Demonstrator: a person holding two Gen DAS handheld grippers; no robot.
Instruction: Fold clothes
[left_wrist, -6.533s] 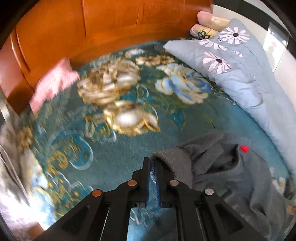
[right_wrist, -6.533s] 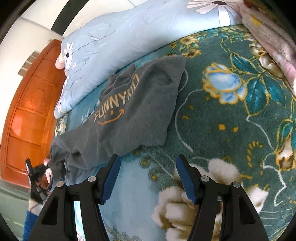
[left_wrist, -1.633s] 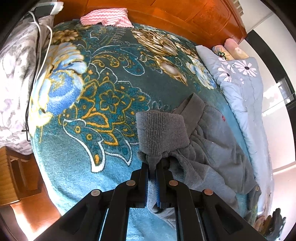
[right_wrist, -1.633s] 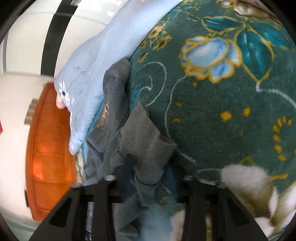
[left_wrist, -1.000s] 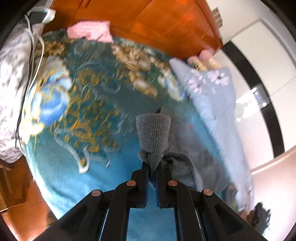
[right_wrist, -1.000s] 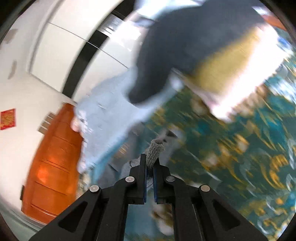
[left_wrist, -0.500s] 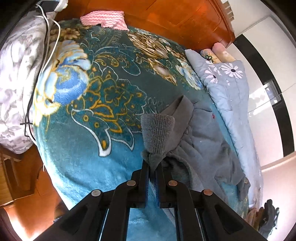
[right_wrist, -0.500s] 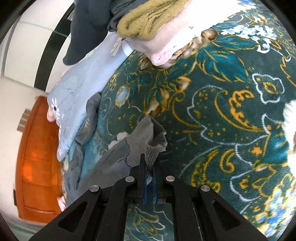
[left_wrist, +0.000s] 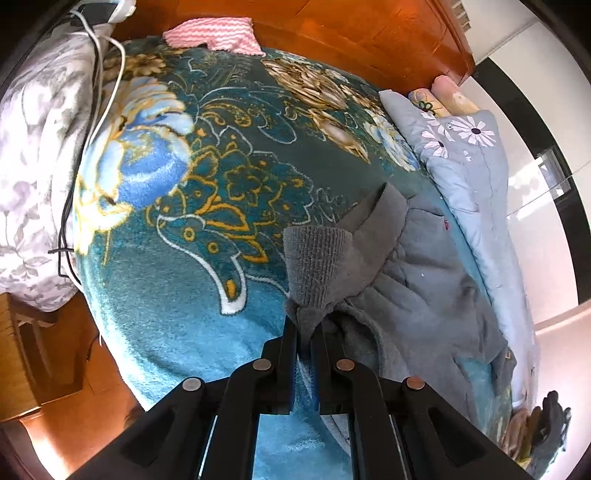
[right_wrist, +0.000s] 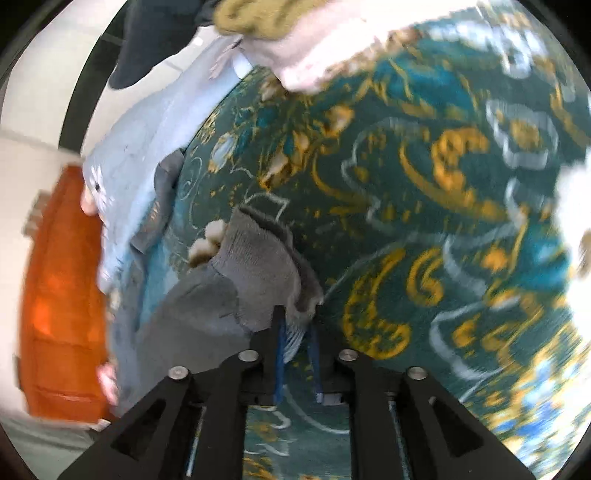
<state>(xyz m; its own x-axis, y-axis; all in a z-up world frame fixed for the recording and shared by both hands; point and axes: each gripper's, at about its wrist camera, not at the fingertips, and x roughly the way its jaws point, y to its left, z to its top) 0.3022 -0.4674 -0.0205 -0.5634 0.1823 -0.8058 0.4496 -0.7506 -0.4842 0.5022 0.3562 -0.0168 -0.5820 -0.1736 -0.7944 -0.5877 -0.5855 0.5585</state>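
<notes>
- Far left of the left wrist view there's a grey-and-white floral pillow (left_wrist: 33, 177) at the edge of the bed, with a white cable (left_wrist: 105, 92) and a dark one trailing over it. Below it you can see orange wooden floor (left_wrist: 74, 417).
- The bed is covered by a fuzzy teal blanket (left_wrist: 177, 295) with big blue, gold and cream flowers, basically the whole work surface.
- At the top, a pink zigzag-striped cloth (left_wrist: 214, 35) sits at the blanket's far edge, right against the orange wooden headboard (left_wrist: 351, 33).
- Middle: the left gripper (left_wrist: 303, 332) is pinched tight on a ribbed cuff of the grey sweatshirt (left_wrist: 424, 295); the cuff sticks up just past the fingertips.
- The rest of the sweatshirt lies bunched on the blanket to the right of the gripper, running along a light blue quilt (left_wrist: 476, 177) with white daisies.
- Past the quilt it's white wall with a black stripe (left_wrist: 554, 155).
- Right wrist view is blurry. On its left: the orange wood and the blue quilt again, with the sweatshirt body next to them.
- Centre: the right gripper (right_wrist: 295, 332) has its jaws opening, a narrow gap between the blue pads. The other ribbed cuff (right_wrist: 258, 266) is right at the fingertips and a bit of fabric still sits between them, though the pads don't look like they're pressing it.
- To the right it's all teal blanket, and up top a pile of other clothes (right_wrist: 295, 37) (dark, mustard, pale pink) lies on it.
</notes>
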